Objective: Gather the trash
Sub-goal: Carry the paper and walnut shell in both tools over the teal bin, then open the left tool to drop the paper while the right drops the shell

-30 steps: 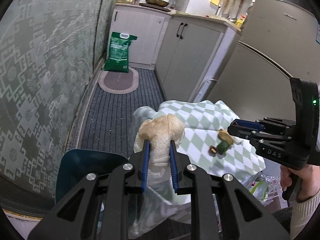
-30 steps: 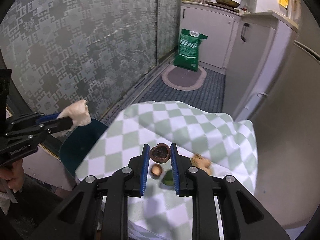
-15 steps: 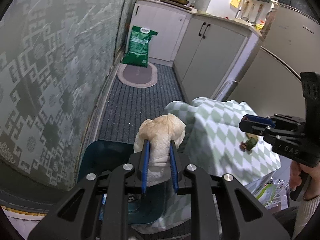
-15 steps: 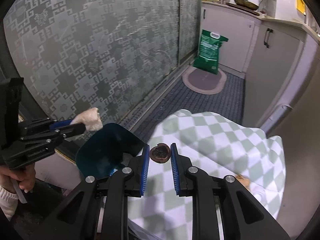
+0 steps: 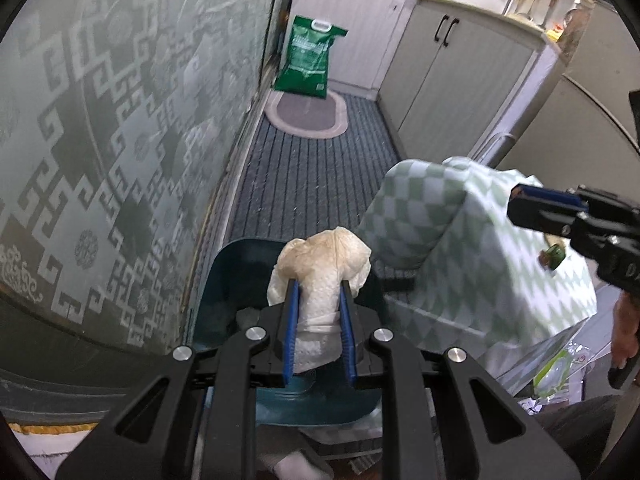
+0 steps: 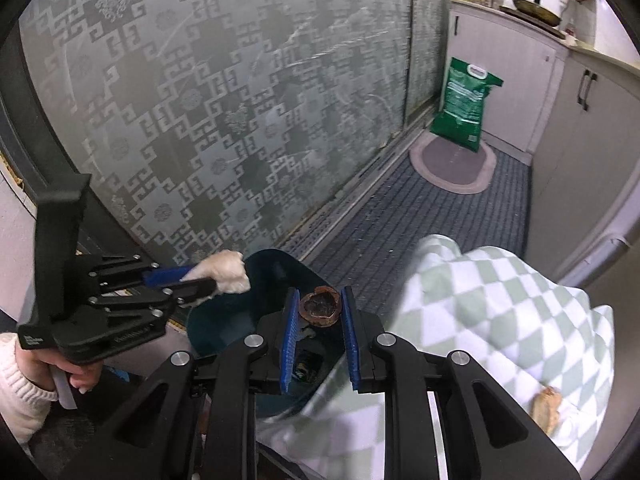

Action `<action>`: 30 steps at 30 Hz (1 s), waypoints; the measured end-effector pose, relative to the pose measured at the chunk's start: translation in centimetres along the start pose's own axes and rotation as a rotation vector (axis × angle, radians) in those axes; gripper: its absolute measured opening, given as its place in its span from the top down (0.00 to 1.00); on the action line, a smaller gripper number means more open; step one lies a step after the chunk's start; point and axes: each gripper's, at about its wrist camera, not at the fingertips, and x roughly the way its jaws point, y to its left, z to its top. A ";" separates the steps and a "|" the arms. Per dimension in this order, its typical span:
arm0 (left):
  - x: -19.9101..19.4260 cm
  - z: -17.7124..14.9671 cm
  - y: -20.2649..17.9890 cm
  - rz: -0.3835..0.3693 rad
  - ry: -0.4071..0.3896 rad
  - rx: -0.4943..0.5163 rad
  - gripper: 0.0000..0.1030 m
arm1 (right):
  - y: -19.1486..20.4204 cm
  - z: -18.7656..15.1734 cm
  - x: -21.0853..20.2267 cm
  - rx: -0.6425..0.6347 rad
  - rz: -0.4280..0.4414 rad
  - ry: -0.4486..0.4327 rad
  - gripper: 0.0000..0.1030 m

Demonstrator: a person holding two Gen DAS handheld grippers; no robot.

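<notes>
A table draped in a green-and-white checked tablecloth [image 6: 500,304] stands at the right, and on the cloth lie a small green scrap [image 5: 554,251] near its far edge and a crumpled brownish piece [image 6: 546,408] toward its right side. The floor is covered by a dark grey ribbed carpet [image 5: 308,176], on which an oval grey mat with a pale border [image 5: 306,114] lies at the far end, with a green sack [image 5: 308,60] standing upright at the mat's back edge. A dark teal bin [image 5: 236,280] stands just beside the table's near corner, against the patterned glass wall.
</notes>
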 end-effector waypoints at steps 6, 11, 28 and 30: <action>1.4 -0.7 1.8 0.023 0.060 -0.008 0.80 | 1.5 0.7 2.1 -0.009 0.029 0.039 0.80; 3.1 -1.1 2.2 0.041 0.116 0.022 0.80 | 2.2 1.0 4.3 0.000 0.040 0.103 0.80; 4.8 -2.0 3.1 0.026 0.189 0.036 0.69 | 3.1 0.8 9.8 0.026 0.065 0.268 0.80; 4.7 -2.0 2.9 0.021 0.190 0.040 0.68 | 3.3 0.7 10.2 0.024 0.064 0.280 0.80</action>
